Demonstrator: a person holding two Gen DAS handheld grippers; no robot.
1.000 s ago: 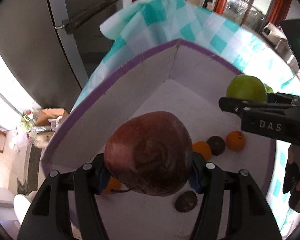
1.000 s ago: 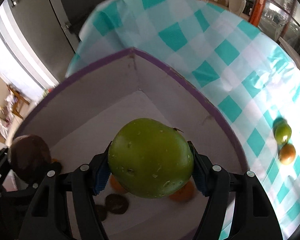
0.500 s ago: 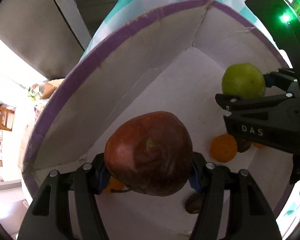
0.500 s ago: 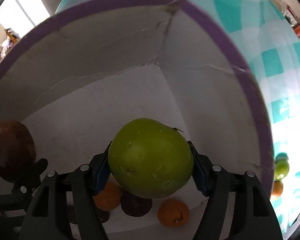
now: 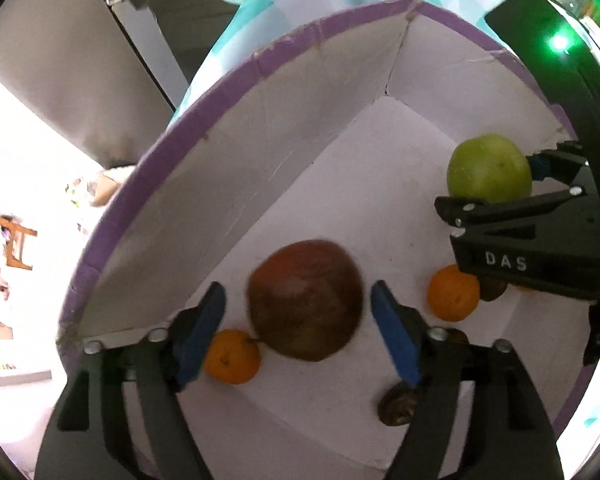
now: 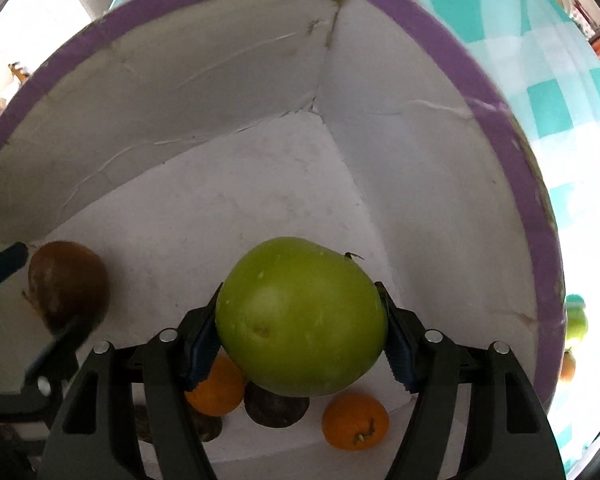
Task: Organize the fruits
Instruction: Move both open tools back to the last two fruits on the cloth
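While left gripper (image 5: 298,318) jaws are opening, red apple (image 5: 304,300) between.

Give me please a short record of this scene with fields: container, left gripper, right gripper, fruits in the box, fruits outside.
container: white box with purple rim, on a teal checked cloth
left gripper: jaws opening, pads clear of the red-brown fruit between them
right gripper: closed on the green fruit, inside the box
fruits in the box: small orange ones, dark ones
fruits outside: a green one and an orange one on the cloth
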